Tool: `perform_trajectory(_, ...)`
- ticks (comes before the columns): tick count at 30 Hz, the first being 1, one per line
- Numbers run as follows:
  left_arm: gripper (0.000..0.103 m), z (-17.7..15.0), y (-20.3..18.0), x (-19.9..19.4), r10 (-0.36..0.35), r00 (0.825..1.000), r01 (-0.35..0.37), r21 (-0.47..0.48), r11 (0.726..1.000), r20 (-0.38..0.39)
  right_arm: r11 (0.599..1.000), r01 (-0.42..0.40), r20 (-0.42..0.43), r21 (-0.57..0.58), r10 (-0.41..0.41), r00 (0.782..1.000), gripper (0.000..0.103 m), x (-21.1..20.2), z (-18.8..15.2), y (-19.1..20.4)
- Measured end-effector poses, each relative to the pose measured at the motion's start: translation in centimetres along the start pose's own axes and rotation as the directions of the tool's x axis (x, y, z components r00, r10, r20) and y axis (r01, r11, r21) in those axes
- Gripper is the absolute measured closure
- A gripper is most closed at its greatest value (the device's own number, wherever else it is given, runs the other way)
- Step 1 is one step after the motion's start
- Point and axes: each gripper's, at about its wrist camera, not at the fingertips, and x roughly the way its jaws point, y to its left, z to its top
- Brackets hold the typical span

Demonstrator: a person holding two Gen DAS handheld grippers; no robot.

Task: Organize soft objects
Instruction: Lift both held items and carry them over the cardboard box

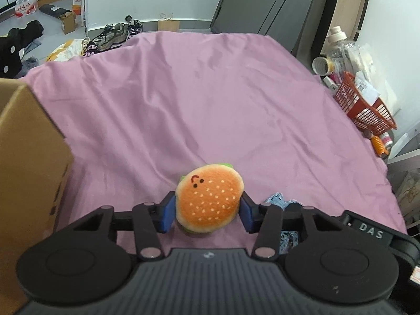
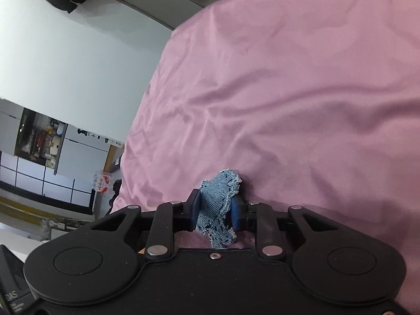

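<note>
My left gripper (image 1: 207, 211) is shut on a plush hamburger (image 1: 209, 199), orange bun with white seeds and a small face, held just above the pink bedsheet (image 1: 210, 99). Its blue pads (image 1: 168, 214) press the toy's two sides. In the right wrist view my right gripper (image 2: 215, 210) is shut on a frayed piece of blue denim cloth (image 2: 219, 199), which bunches between the pads and hangs below them. That same cloth (image 1: 275, 200) and the right gripper's black body show at the lower right of the left wrist view.
A cardboard box (image 1: 26, 162) stands at the left of the bed. A red mesh basket (image 1: 365, 105) with bottles and jars sits off the right edge. Shoes and bags (image 1: 115, 35) lie on the floor beyond the bed's far end. A dark wardrobe (image 1: 262, 2) stands behind.
</note>
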Motion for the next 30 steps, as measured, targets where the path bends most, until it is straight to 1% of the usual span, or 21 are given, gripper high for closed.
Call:
perform_trajectory(5,0.054,-0.4,0.4,-3.2,-0.026,0.999,0.026,-0.020,0.999,0.019,0.996,0.021,0.054,-0.089,-0.016,0.998,0.079,-1.9,-0.3,2.6)
perform_trajectory(11,0.054,-0.8,1.1,-7.6,-0.062,0.997,0.063,-0.014,0.998,0.045,0.988,0.018,0.087,-0.156,-0.005,0.996,0.079,-4.4,-1.4,6.5)
perform_trajectory(14,0.054,-0.7,1.8,-9.8,-0.075,0.995,0.077,-0.018,0.997,0.068,0.984,-0.002,0.099,-0.181,0.020,0.995,0.079,-5.7,-2.2,8.8)
perform_trajectory(19,0.054,-0.4,3.3,-12.9,-0.070,0.992,0.074,-0.033,0.997,0.108,0.974,-0.027,0.096,-0.224,0.050,0.994,0.079,-6.7,-3.8,12.4)
perform_trajectory(23,0.054,-0.5,4.8,-15.1,-0.029,0.990,0.032,-0.014,0.999,0.139,0.964,-0.052,0.083,-0.261,0.076,0.994,0.079,-7.5,-5.4,14.5)
perform_trajectory(26,0.054,-0.6,6.4,-16.3,-0.022,0.989,0.028,-0.032,0.999,0.148,0.950,-0.074,0.074,-0.302,0.101,0.992,0.079,-7.9,-6.7,16.3)
perform_trajectory(30,0.054,-0.7,8.3,-17.7,-0.011,0.987,0.020,-0.054,0.998,0.162,0.936,-0.086,0.063,-0.342,0.114,0.991,0.079,-8.3,-8.5,18.2)
